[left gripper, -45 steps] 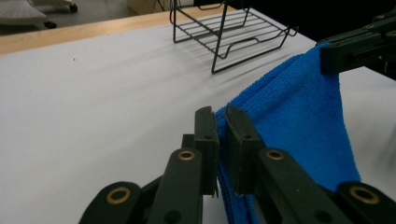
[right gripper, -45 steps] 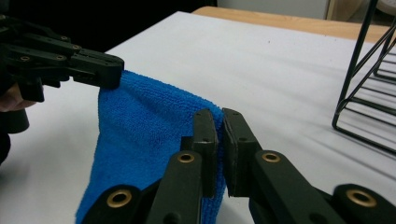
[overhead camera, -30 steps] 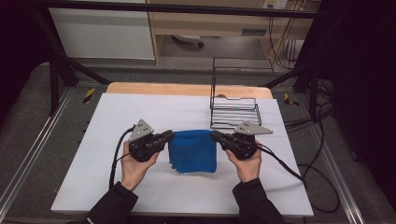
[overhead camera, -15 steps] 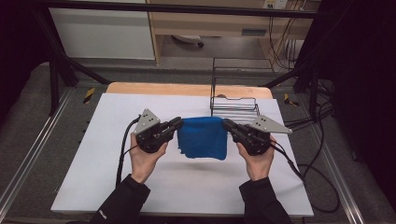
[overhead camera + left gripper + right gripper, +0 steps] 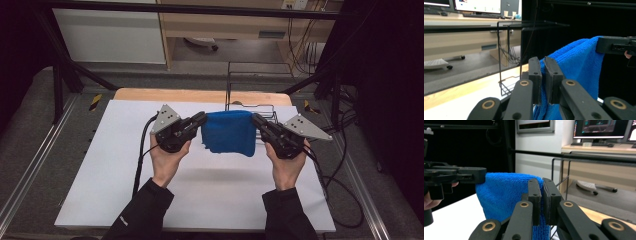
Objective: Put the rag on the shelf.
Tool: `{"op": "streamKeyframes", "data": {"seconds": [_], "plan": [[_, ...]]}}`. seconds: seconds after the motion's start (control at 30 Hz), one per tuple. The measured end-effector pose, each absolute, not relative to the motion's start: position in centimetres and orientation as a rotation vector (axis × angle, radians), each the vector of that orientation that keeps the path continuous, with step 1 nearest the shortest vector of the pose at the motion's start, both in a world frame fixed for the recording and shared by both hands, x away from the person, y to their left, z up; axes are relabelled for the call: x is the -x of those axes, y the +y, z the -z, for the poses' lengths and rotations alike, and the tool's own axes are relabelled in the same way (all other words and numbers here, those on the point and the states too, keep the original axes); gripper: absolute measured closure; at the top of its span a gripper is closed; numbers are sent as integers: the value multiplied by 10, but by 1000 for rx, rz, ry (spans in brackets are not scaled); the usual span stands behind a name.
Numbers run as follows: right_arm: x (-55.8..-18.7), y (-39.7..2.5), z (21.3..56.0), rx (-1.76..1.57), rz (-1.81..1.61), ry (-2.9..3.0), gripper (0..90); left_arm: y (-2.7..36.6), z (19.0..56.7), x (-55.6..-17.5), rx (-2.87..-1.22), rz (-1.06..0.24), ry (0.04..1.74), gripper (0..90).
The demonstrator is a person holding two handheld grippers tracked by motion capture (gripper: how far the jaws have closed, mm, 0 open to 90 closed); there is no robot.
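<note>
A folded blue cloth (image 5: 228,133) hangs in the air between my two grippers, above the white table cover. My left gripper (image 5: 202,118) is shut on the cloth's upper left corner, and my right gripper (image 5: 255,118) is shut on its upper right corner. In the left gripper view the cloth (image 5: 576,67) is pinched between the black jaws of the left gripper (image 5: 543,65), with the other gripper holding its far corner. In the right gripper view the right gripper (image 5: 542,186) clamps the cloth (image 5: 504,195) the same way.
A black wire rack (image 5: 250,90) stands on the table just behind the cloth, at the back right. The white cover (image 5: 120,170) spreads below and in front of my hands. Cables trail off to the right of the table.
Both grippers have lifted the cloth off the table and carried it up and back toward the wire rack. The cloth now hangs stretched between them.
</note>
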State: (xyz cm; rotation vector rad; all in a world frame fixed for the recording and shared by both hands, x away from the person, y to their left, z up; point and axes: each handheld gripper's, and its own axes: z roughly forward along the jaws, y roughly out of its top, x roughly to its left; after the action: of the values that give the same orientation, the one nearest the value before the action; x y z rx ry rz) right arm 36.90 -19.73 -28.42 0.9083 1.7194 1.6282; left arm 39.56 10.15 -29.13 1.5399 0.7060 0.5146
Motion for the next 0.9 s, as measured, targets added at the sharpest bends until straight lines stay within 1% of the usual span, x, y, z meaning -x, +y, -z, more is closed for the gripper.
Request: {"op": "streamKeyframes", "data": {"seconds": [0.67,0.9], "plan": [[-376,-224,245,-902,-1646,1535,862,67,254,-409,-1431,-532,627,844],[-378,-231,234,-892,-1644,1498,862,58,242,-414,-1424,-544,606,844]]}}
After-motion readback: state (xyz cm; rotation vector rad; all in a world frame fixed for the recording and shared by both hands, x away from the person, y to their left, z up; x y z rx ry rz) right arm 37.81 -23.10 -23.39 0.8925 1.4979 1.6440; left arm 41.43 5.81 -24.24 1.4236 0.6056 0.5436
